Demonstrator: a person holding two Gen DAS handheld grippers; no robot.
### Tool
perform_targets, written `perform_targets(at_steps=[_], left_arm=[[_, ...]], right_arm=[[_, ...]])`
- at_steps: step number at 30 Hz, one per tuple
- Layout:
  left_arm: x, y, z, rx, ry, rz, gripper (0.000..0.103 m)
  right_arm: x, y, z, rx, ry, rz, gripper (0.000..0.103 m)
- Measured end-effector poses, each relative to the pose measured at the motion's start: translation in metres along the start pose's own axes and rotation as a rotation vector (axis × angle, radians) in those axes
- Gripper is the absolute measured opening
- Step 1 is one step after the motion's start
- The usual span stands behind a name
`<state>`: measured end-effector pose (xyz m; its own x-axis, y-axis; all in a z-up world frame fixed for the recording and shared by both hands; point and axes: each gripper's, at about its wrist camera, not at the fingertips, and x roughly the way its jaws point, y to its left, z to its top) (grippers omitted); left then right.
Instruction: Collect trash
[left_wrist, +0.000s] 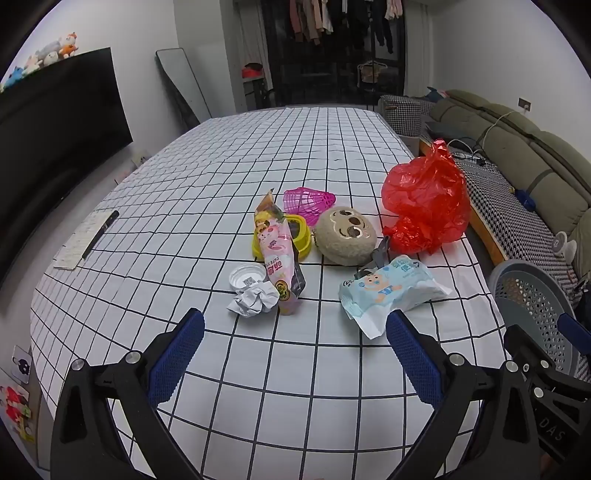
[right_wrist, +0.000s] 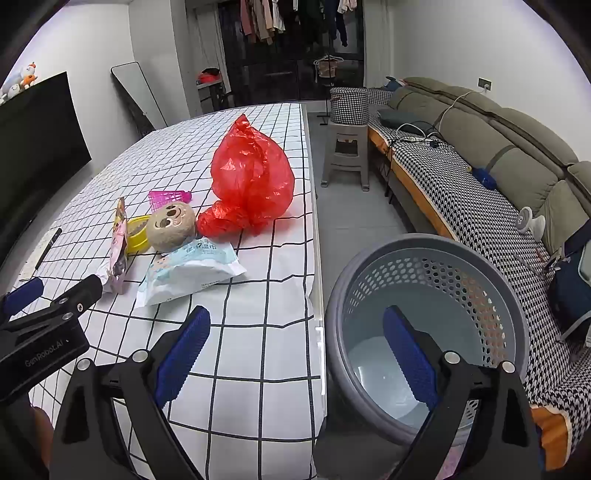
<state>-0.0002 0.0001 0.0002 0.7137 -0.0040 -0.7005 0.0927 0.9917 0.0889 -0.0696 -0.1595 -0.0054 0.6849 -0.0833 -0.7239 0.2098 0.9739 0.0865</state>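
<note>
Trash (left_wrist: 255, 299) lies on the table (left_wrist: 295, 369) just beyond the spread-apart, empty left gripper (left_wrist: 295, 350).

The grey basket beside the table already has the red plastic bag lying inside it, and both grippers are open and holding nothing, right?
Not quite. The red plastic bag lies on the checked table, not in the grey basket, which looks empty in the right wrist view. The rest holds: the left gripper and right gripper are open and hold nothing.

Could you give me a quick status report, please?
Left gripper and right gripper both open, empty. Crumpled paper, wrappers and red bag untouched on table; grey basket empty. Nothing in the way.
</note>
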Motion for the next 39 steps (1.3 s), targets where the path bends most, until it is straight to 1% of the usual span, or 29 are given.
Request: perform_targets(at_steps=[8,9,14,16,25,39], left_arm=[[-0.004,-0.002,-0.002,0.006,0.0,0.004,0.097],[0.004,-0.002,0.0,0.0,0.008,0.001,0.097],[0.006,-0.004,-0.001,0.0,0.016,0.002,0.097],[0.001,0.001,-0.001,-0.001,0.009,-0.001,0.097],[-0.004,0.001,0.0,-0.002,0.005,-0.014,0.097],[0.001,0.0,0.001,0.0,0.008,-0.001,0.097]], right_arm=[[0.0,0.0,0.0,-0.002,0.0,-0.002,0.09],[0.0,0.0,0.0,-0.002,-0.001,-0.002,0.09],[0.0,0.0,0.0,-0.002,0.0,-0.002,0.09],[0.0,0.001,0.001,-0.002,-0.001,-0.003,0.09],[0.001,0.0,0.0,-0.001,0.0,-0.001,0.09],[0.002,0.0,0.002,0.002,0.003,0.0,0.09]])
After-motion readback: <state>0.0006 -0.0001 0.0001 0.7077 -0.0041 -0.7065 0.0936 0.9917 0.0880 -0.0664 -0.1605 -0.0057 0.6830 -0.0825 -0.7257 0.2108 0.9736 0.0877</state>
